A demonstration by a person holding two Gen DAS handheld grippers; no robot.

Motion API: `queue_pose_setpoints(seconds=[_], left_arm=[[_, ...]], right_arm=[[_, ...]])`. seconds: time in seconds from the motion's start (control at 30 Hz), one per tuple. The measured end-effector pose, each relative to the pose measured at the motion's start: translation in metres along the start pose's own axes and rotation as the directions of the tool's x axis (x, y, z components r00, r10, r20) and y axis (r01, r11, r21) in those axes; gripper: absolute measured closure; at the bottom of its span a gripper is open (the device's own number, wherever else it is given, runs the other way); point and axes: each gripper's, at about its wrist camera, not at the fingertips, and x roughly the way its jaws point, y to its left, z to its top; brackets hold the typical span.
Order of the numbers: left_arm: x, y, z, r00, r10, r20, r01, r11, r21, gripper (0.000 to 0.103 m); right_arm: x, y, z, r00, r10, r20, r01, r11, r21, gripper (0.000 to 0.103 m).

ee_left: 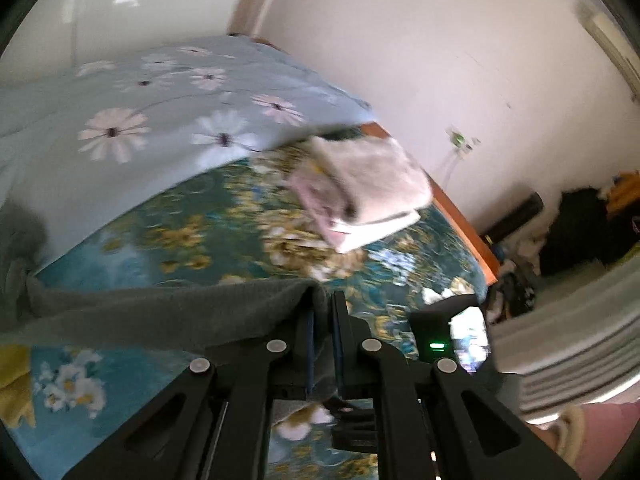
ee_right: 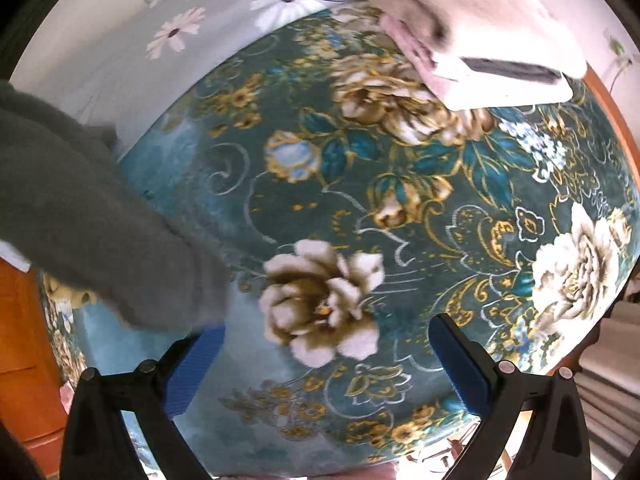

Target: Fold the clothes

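My left gripper (ee_left: 323,304) is shut on the edge of a dark grey garment (ee_left: 160,312), which stretches from the fingers to the left above the bed. The same grey garment (ee_right: 88,216) hangs at the left of the right wrist view, just beside the left fingertip. My right gripper (ee_right: 326,340) is open and empty above the teal floral blanket (ee_right: 360,184). A stack of folded pale clothes (ee_left: 360,192) lies on the far side of the bed; it also shows in the right wrist view (ee_right: 492,40).
A light blue daisy-print cover (ee_left: 140,120) lies at the far part of the bed. The bed's orange wooden frame (ee_left: 464,228) runs along the right edge. A dark bag and clutter (ee_left: 580,232) sit on the floor by the wall. A wooden cabinet (ee_right: 24,340) stands at left.
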Motion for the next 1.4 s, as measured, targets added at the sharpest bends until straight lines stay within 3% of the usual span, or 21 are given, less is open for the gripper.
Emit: queue_pose_setpoints(seconds=[0.1, 0.23, 0.33, 0.4, 0.43, 0.47, 0.53, 0.6, 0.67, 0.73, 0.8, 0.9, 1.0, 1.07, 1.13, 1.2, 1.3, 1.4], left_arm=[[0.027, -0.016, 0.008, 0.999, 0.030, -0.044, -0.031, 1.000, -0.005, 0.095], [0.065, 0.011, 0.010, 0.981, 0.107, -0.164, -0.132, 0.979, -0.156, 0.095], [0.075, 0.041, -0.002, 0.968, 0.107, -0.226, -0.170, 0.946, -0.278, 0.092], [0.068, 0.059, -0.011, 0.973, 0.072, -0.221, -0.152, 0.916, -0.371, 0.073], [0.062, 0.068, -0.016, 0.976, 0.057, -0.212, -0.143, 0.898, -0.417, 0.055], [0.053, 0.076, -0.019, 0.980, 0.049, -0.195, -0.135, 0.879, -0.458, 0.050], [0.032, 0.093, -0.025, 0.986, 0.061, -0.155, -0.133, 0.848, -0.514, 0.050], [0.003, 0.113, -0.034, 0.982, 0.146, -0.124, -0.190, 0.807, -0.560, 0.050], [-0.030, 0.132, -0.048, 0.964, 0.249, -0.092, -0.253, 0.755, -0.605, 0.050], [-0.066, 0.151, -0.071, 0.930, 0.361, -0.065, -0.314, 0.691, -0.652, 0.049], [-0.098, 0.167, -0.097, 0.883, 0.465, -0.067, -0.379, 0.621, -0.686, 0.048], [-0.136, 0.186, -0.137, 0.829, 0.554, -0.076, -0.430, 0.544, -0.720, 0.048], [-0.157, 0.200, -0.174, 0.803, 0.590, -0.084, -0.457, 0.519, -0.722, 0.048], [-0.164, 0.214, -0.196, 0.796, 0.597, -0.105, -0.472, 0.502, -0.724, 0.048], [-0.168, 0.234, -0.213, 0.799, 0.588, -0.130, -0.474, 0.481, -0.738, 0.048], [-0.175, 0.258, -0.230, 0.814, 0.566, -0.131, -0.449, 0.469, -0.761, 0.048], [-0.184, 0.294, -0.251, 0.829, 0.543, -0.131, -0.422, 0.455, -0.784, 0.048], [-0.191, 0.324, -0.265, 0.805, 0.568, -0.170, -0.476, 0.449, -0.756, 0.046]], right_arm=[[0.006, -0.025, 0.010, 1.000, 0.010, -0.009, -0.010, 1.000, 0.027, 0.000], [0.012, -0.052, 0.020, 1.000, 0.026, -0.007, -0.026, 0.998, 0.061, 0.000], [0.020, -0.068, 0.028, 0.999, 0.037, -0.016, -0.036, 0.996, 0.081, 0.000], [0.026, -0.073, 0.032, 0.999, 0.044, -0.026, -0.041, 0.995, 0.087, 0.000], [0.030, -0.076, 0.035, 0.998, 0.048, -0.033, -0.045, 0.995, 0.089, 0.000], [0.033, -0.077, 0.037, 0.998, 0.049, -0.038, -0.046, 0.995, 0.089, 0.000], [0.040, -0.076, 0.042, 0.998, 0.050, -0.047, -0.046, 0.995, 0.085, 0.000], [0.036, -0.050, 0.045, 0.998, 0.065, -0.023, -0.065, 0.998, 0.017, 0.000], [0.033, -0.023, 0.047, 0.997, 0.082, 0.002, -0.082, 0.995, -0.055, 0.000], [0.029, 0.004, 0.050, 0.995, 0.101, 0.026, -0.097, 0.987, -0.126, 0.000], [0.025, 0.031, 0.052, 0.991, 0.122, 0.048, -0.110, 0.974, -0.198, 0.000], [0.019, 0.072, 0.056, 0.985, 0.156, 0.079, -0.125, 0.945, -0.304, 0.000], [0.016, 0.144, 0.050, 0.984, 0.164, 0.075, -0.110, 0.875, -0.471, 0.000], [0.016, 0.194, 0.042, 0.984, 0.160, 0.073, -0.092, 0.821, -0.563, 0.000], [0.016, 0.244, 0.034, 0.985, 0.158, 0.068, -0.081, 0.774, -0.628, 0.000], [0.017, 0.293, 0.024, 0.986, 0.156, 0.066, -0.071, 0.734, -0.675, 0.000], [0.018, 0.355, 0.012, 0.984, 0.162, 0.072, -0.066, 0.713, -0.698, 0.000], [0.024, 0.409, 0.007, 0.981, 0.175, 0.081, -0.075, 0.734, -0.675, 0.000]])
